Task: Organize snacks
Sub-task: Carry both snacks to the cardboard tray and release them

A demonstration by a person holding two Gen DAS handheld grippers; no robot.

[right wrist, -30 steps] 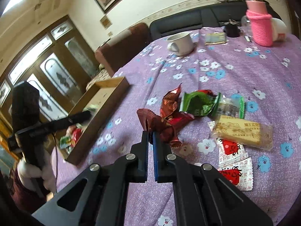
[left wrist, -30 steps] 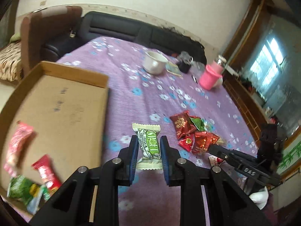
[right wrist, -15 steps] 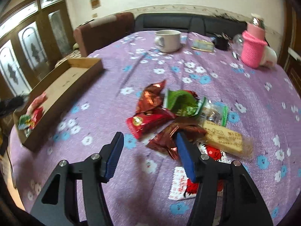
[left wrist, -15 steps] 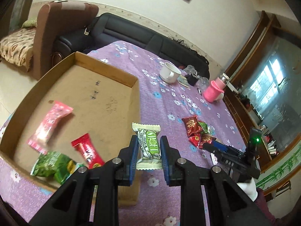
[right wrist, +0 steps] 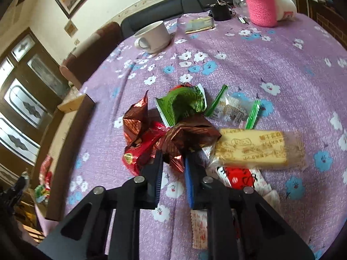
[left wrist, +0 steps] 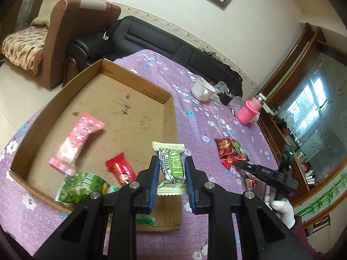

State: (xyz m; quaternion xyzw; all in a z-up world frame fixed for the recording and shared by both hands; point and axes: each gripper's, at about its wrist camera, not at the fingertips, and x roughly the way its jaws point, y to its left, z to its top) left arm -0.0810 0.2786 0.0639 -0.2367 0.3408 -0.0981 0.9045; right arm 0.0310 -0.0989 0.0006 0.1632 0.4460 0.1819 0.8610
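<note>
Left wrist view: the left gripper (left wrist: 170, 169) clamps a cream-and-green snack packet (left wrist: 171, 169) upright between its blue pads, held over the near right corner of the cardboard tray (left wrist: 169, 99). Inside the tray lie a pink packet (left wrist: 76, 140), a red packet (left wrist: 120, 170) and a green packet (left wrist: 81, 186). To the right of the tray, on the purple flowered tablecloth (left wrist: 195, 119), the right gripper (left wrist: 240, 164) meets the snack pile (left wrist: 231, 152). Right wrist view: its jaws, partly parted, straddle a corner of a brown foil wrapper (right wrist: 186, 138); whether they pinch it cannot be told. Beside the wrapper lie a green wrapper (right wrist: 184, 104) and a yellow biscuit pack (right wrist: 256, 149); a white cup (right wrist: 154, 36) stands beyond the pile.
</note>
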